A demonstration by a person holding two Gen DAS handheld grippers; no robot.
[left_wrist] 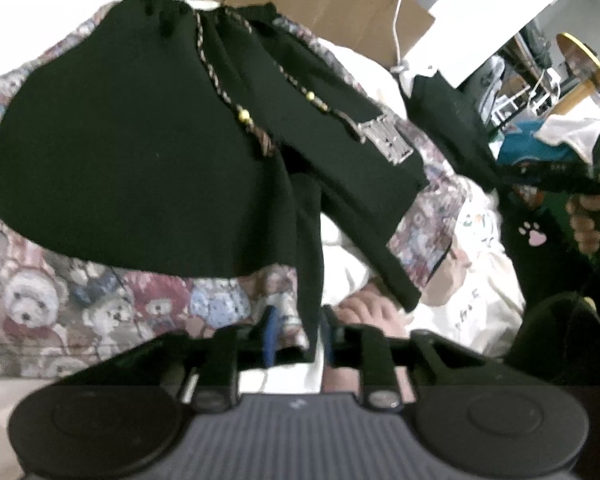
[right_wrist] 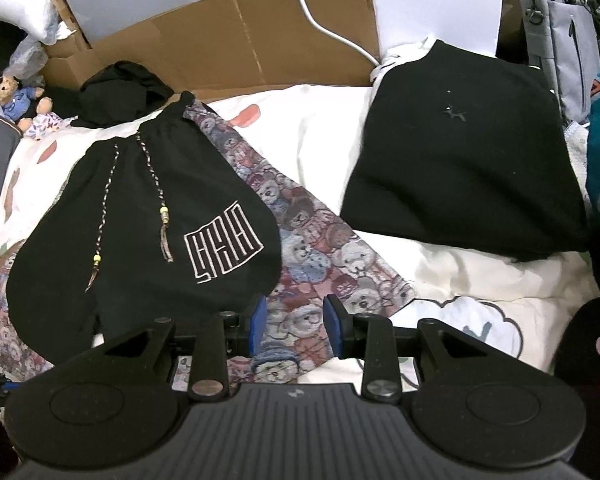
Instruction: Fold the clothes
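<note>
Black shorts (right_wrist: 140, 220) with beaded drawstrings and a white line logo lie on a bear-print blanket (right_wrist: 320, 248) on the bed. In the left wrist view the black shorts (left_wrist: 140, 140) fill the frame. A narrow strip of their fabric runs taut between the fingers of my left gripper (left_wrist: 299, 328), which looks shut on it. My right gripper (right_wrist: 296, 328) stands open over the blanket just right of the shorts, with nothing between its blue pads. The right gripper (left_wrist: 560, 176) also shows in the left wrist view, held in a hand (left_wrist: 592, 220).
A folded black garment (right_wrist: 460, 152) rests on the white bedding (right_wrist: 320, 132) at the right. Flattened cardboard (right_wrist: 240, 32) lines the back. A black clothing heap (right_wrist: 120, 92) and a teddy toy (right_wrist: 16, 96) sit at back left. A grey backpack (right_wrist: 560, 32) stands at far right.
</note>
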